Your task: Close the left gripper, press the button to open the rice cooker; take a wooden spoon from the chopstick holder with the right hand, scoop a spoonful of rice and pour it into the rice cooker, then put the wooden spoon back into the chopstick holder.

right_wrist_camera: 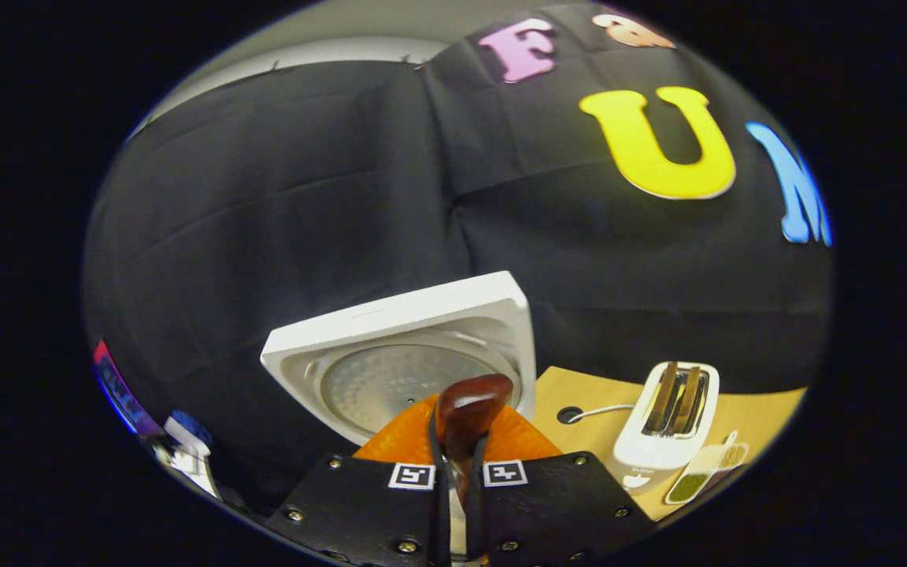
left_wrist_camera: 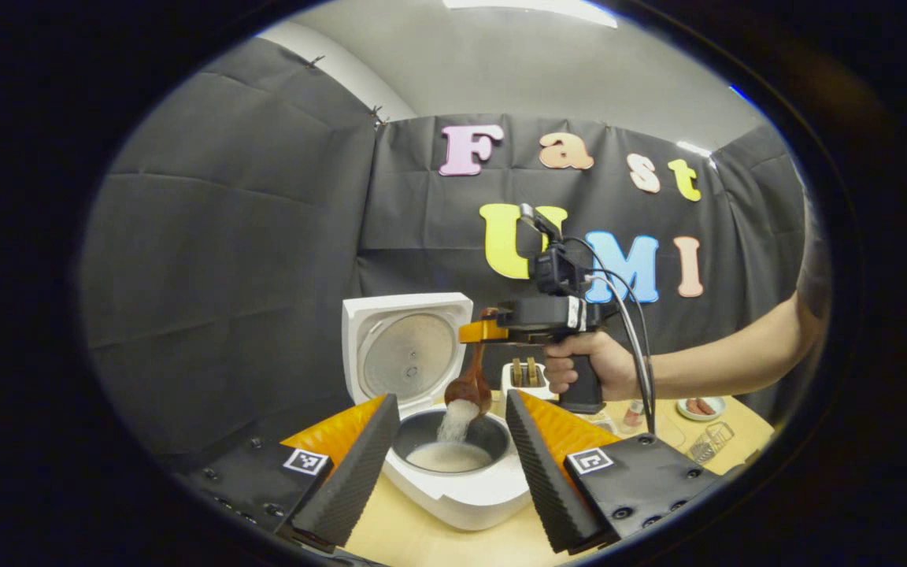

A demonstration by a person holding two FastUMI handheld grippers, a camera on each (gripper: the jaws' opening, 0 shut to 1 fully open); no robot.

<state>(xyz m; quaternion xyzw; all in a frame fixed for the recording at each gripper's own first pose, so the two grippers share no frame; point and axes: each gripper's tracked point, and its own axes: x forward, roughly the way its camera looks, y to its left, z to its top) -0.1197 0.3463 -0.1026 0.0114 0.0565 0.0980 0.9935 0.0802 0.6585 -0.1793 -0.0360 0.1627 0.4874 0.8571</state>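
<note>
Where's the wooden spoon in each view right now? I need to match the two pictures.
Left gripper view: wooden spoon at centre, hanging from the right hand-held gripper, tipping rice into the rice cooker pot.
Right gripper view: its handle end at bottom centre, clamped between the fingers.
Shared landmark: the raised white cooker lid.

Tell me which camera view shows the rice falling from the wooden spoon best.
The left gripper view: rice streams from the wooden spoon into the rice cooker. In the right gripper view, the spoon's handle sits between the right gripper fingers.
</note>
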